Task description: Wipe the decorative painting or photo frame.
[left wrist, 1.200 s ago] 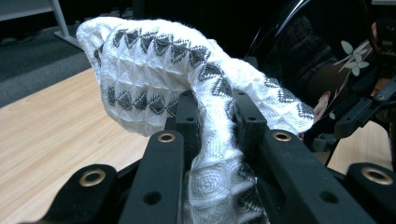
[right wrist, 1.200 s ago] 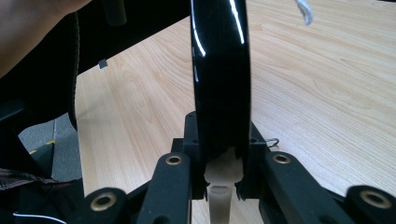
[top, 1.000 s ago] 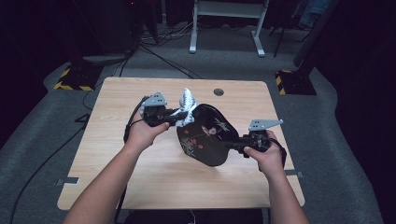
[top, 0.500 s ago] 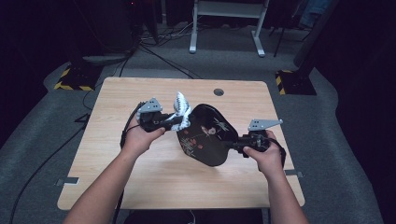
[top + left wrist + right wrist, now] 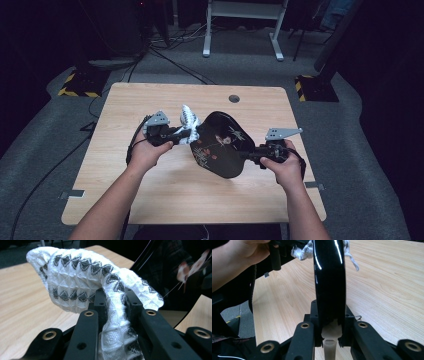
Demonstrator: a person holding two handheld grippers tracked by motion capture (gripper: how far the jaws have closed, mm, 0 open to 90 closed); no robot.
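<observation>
— What had changed since the earlier frame?

— The left gripper point(image 5: 187, 135) had sunk a little, bringing the white cloth point(image 5: 189, 119) lower against the edge of the black plate point(image 5: 220, 145). The right gripper point(image 5: 248, 154) had kept its place.

— And their jaws?

— In the left gripper view the jaws were clamped on the cloth point(image 5: 100, 287), its patterned weave bunched between them and folded over above. In the right gripper view the jaws were pinched on the plate's rim point(image 5: 329, 285), the glossy plate standing on edge along the view.

— Where was the plate?

— Held up over the middle of the table point(image 5: 175, 200), tilted, its painted face with small red and white marks turned toward the camera. The cloth touched its left rim.

— The surface and room?

— A light wooden tabletop with a round cable hole point(image 5: 233, 98) near the far edge. Grey carpet lay around it, with a white desk frame point(image 5: 242, 27) beyond and yellow-black striped blocks point(image 5: 75, 85) at the far corners.

— Anything in the way?

— Loose cables point(image 5: 170, 50) ran across the floor behind the table; the room beyond was dark.
</observation>
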